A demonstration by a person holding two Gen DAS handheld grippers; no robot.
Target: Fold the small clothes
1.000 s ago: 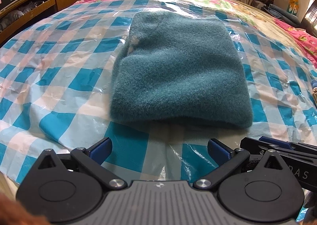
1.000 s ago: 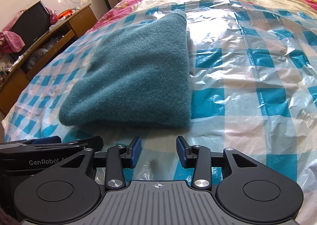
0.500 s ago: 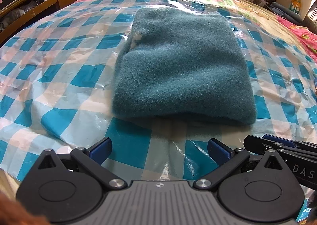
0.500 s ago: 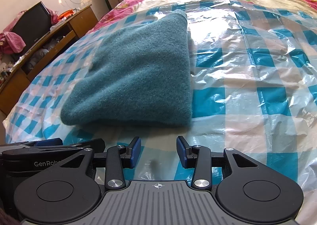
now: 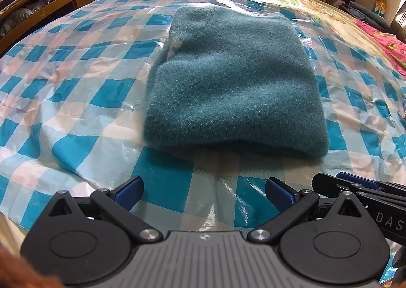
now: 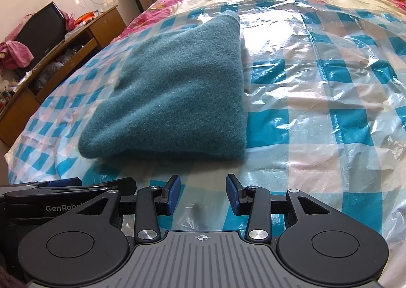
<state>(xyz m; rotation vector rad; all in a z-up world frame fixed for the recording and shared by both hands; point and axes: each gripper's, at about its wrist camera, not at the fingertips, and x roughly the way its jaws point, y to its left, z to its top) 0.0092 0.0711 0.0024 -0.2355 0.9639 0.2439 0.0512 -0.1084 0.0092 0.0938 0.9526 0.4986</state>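
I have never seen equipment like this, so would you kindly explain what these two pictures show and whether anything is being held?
Each picture comes from a camera mounted on a hand-held gripper that a person carries, looking forward along its two blue-padded fingers. One view shows the left hand-held gripper, spread wide; the other shows the right hand-held gripper, narrower but also open. Neither holds anything. Ahead lies a folded teal fuzzy garment on a blue-and-white checked plastic sheet covering a bed. Each gripper also appears at the edge of the other's view.

left wrist view low at the bed's near edge, looking down over the sweater (image 5: 236, 95), right wrist view beside it, nearer its right side, both share sweater (image 6: 177, 95) and checked sheet (image 5: 76, 90)
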